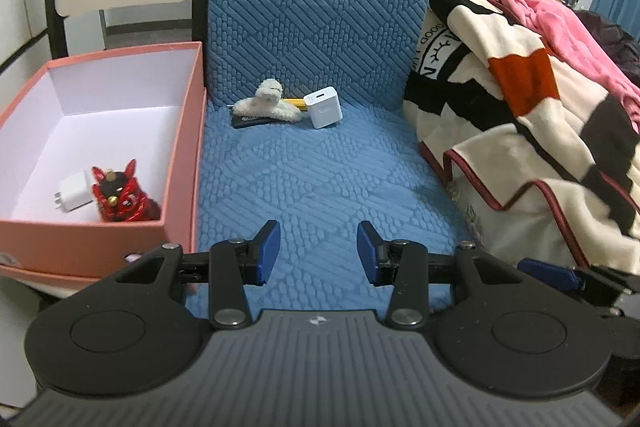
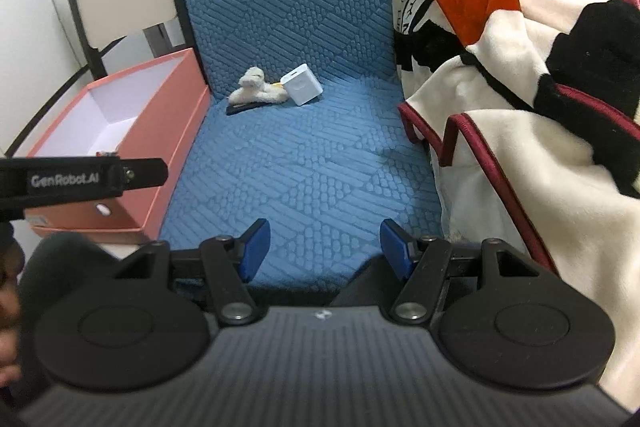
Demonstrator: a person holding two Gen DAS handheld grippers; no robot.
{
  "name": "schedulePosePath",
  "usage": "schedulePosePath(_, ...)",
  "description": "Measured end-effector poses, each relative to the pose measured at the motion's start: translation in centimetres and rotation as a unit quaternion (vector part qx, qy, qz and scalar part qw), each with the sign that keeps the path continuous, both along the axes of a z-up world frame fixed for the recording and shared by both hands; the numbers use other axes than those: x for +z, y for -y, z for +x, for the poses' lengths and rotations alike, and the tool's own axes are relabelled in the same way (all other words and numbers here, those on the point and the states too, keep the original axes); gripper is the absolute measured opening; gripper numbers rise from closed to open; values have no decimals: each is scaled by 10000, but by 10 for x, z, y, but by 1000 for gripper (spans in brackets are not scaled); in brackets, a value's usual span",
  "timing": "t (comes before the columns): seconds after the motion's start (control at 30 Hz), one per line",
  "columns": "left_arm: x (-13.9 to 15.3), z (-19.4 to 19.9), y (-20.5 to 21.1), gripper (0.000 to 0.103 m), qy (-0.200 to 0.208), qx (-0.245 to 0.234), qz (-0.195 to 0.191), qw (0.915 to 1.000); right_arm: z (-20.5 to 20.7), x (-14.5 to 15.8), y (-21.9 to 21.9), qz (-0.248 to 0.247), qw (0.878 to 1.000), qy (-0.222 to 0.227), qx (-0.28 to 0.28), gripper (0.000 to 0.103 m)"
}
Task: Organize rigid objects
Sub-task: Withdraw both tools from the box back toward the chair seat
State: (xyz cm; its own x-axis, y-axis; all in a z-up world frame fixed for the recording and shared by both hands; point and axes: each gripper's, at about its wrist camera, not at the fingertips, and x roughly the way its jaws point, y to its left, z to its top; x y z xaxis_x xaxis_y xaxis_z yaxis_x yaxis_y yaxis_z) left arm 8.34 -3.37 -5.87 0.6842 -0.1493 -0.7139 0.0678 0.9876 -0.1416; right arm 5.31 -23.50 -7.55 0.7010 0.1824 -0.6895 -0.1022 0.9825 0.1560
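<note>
Both claws, left (image 1: 318,253) and right (image 2: 324,249), hung spread and empty; charger (image 1: 322,107) sat well ahead, by the clip (image 1: 266,103).

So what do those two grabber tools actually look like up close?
Both look alike: the left gripper and right gripper each have two blue fingers on black hinged arms with silver rivets, two round black discs and a ribbed grey body. A black strap reads "GenRobot.AI".
</note>
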Motion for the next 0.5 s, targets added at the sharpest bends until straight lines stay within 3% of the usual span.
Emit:
schedulePosePath(0.23,-22,45,4,48,2,-133,-110,9999,35,-21,-9,-228,9997,31,-63,64)
schedulePosePath(0.5,-61,93,6,48,-98,-124,-83,9998,73,-42,-14,80,9998,-118,-154,64)
